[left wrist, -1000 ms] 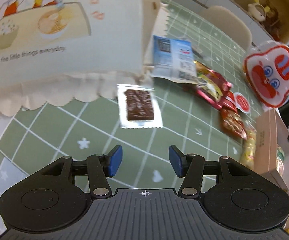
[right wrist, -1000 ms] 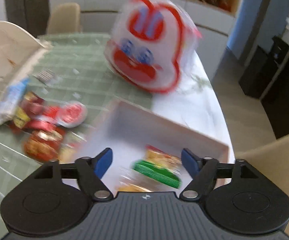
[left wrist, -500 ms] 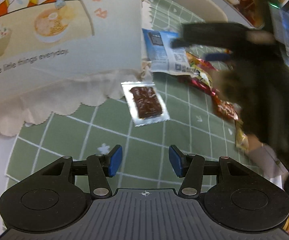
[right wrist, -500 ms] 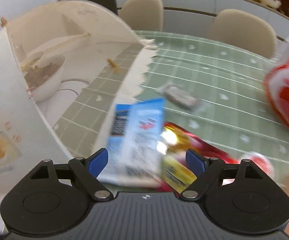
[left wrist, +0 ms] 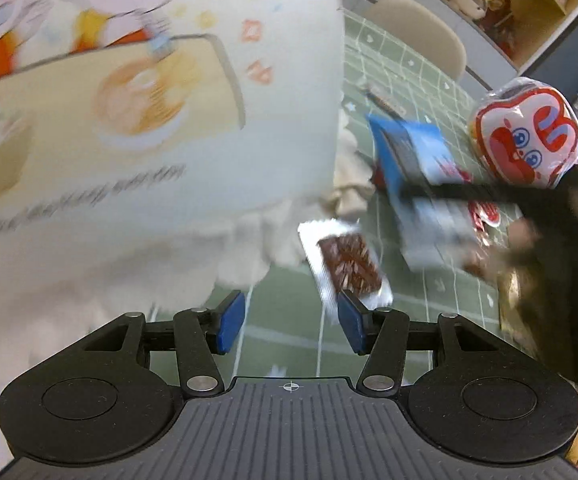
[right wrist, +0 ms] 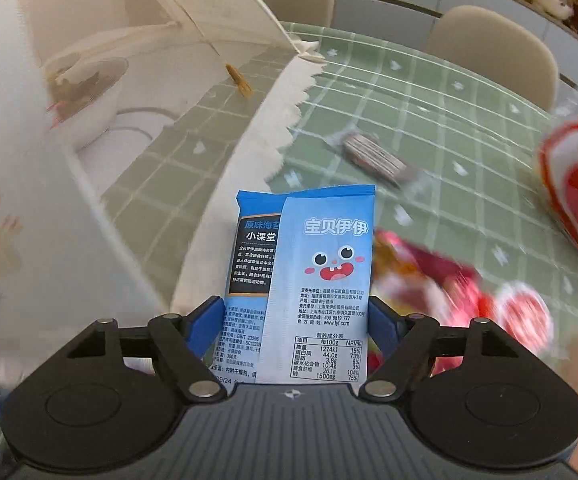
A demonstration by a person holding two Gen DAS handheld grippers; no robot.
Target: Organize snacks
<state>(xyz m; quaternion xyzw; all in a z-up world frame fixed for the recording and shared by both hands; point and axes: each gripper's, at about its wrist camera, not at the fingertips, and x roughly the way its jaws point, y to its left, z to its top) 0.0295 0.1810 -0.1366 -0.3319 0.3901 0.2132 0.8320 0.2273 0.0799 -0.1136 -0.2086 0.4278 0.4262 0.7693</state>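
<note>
Blue seaweed packet (right wrist: 309, 288) sits gripped between the right fingers (right wrist: 199, 326).

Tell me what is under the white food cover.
Under the white food cover, a white bowl holding brownish food sits on a white plate on the green checked tablecloth. The cover's near panel hides the rest.

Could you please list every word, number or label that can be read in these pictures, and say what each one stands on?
All on the blue plastic snack packet between the right gripper fingers:
"宝贝伊伊", front panel.
"小课堂", black panel.
"www.lyf.com".
"400 8819 777".
"营养成分表", table heading.
"1274kJ", "15%".
"44.0g", "73%".
"1500mg", "75%".
Other fine print there is too small to read.
The slogan on the white cartoon-printed food cover is blurred, unreadable.
</note>
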